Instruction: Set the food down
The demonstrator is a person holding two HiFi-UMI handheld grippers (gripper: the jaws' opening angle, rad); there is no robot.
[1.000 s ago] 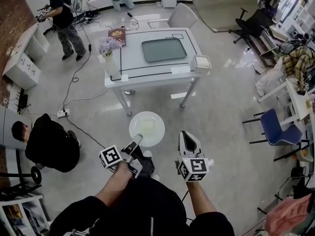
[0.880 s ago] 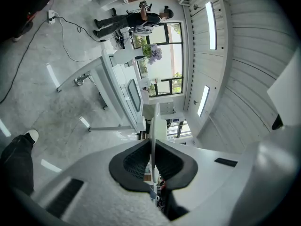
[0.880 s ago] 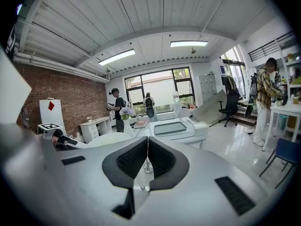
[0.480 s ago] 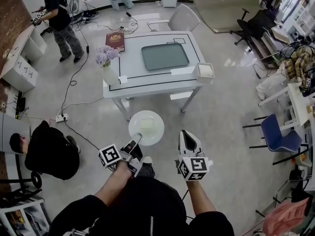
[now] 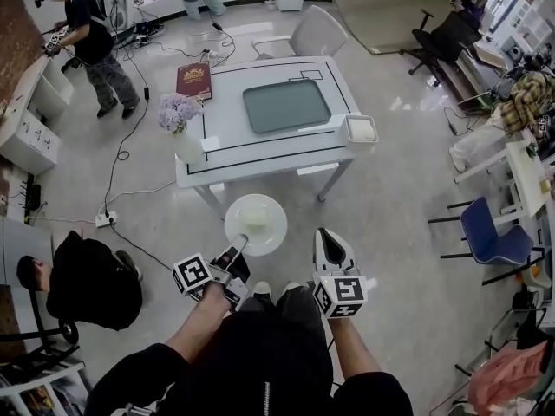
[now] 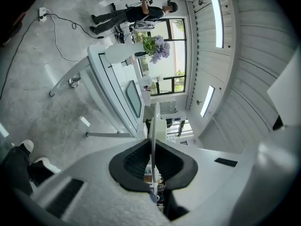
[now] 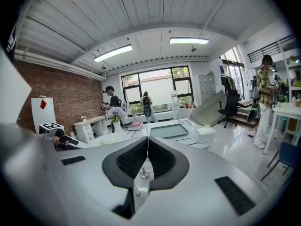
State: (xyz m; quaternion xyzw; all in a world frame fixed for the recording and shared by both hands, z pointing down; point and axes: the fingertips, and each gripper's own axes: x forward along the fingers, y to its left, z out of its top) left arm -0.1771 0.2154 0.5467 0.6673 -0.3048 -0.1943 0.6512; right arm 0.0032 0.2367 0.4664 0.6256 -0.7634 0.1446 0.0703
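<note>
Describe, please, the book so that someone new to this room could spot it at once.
Start at the white table in the middle of the floor. At its far left corner, beyond the flower vase, lies the book: the only dark red thing there, flat, with gold print.

Left gripper (image 5: 239,248) grips plate (image 5: 274,232) rim; pale food (image 5: 255,218) atop, kind unclear.

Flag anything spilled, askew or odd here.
Nothing spilled: the round white plate sits level in the left gripper, its pale square food slab centred. Only the shallow white square box stands out, parked right at the white table's corner edge.
</note>
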